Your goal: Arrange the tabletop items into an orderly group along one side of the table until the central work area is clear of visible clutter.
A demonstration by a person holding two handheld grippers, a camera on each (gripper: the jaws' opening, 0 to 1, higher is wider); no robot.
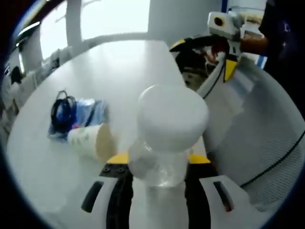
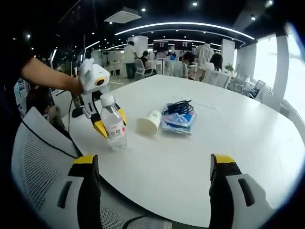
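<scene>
Here the left gripper has its fingers closed on a clear water bottle with a white cap. In the left gripper view the bottle sits right between the two fingers, and its cap is big and close. In the right gripper view the same bottle stands upright on the white table, near the table's edge, with the left gripper around it and a person's hand above.

Past the left fingers and off to their left, a paper cup lies on its side on the table. Just beyond the cup is a blue packet with a black cord on top of it. The cup touches or nearly touches the packet.

The right gripper has its fingers wide apart and holds nothing. Far ahead, between its fingers, are the cup and the blue packet with the cord. The bottle is ahead and to the left of the right fingers. A mesh chair is by the left finger, beside the table.
</scene>
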